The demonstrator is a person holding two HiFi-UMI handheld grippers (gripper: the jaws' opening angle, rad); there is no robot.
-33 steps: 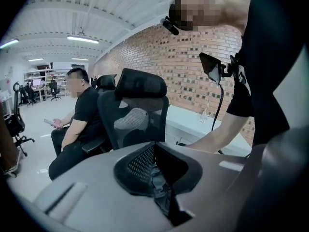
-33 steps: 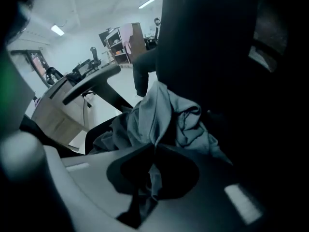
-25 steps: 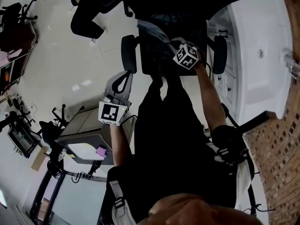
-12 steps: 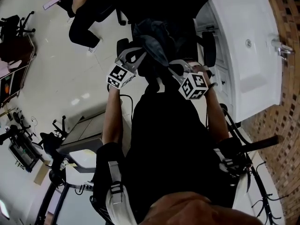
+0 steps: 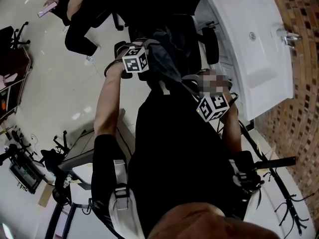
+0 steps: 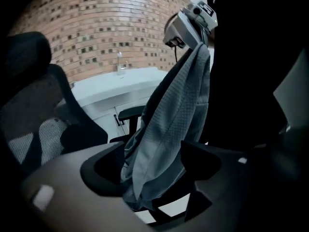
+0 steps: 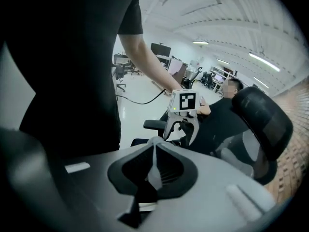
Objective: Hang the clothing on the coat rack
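Grey waffle-textured fabric garment [image 6: 169, 124] hangs in a long limp drape btwn the wide-apart jaws of the left gripper [image 6: 155, 172], which have just been opening and don't press on it. Its top is pinched as a thin fold in the closed right gripper [image 7: 153, 164], which sits above the left one. Around them, L to R: glossy pale floor [image 5: 60, 83], black office chair [image 5: 211, 45] w/ mesh back & padded armrests, white panelled cabinet w/ smooth countertop [image 5: 249, 63], then a red-brown brick wall [image 5: 299, 83] w/ small square blocks.
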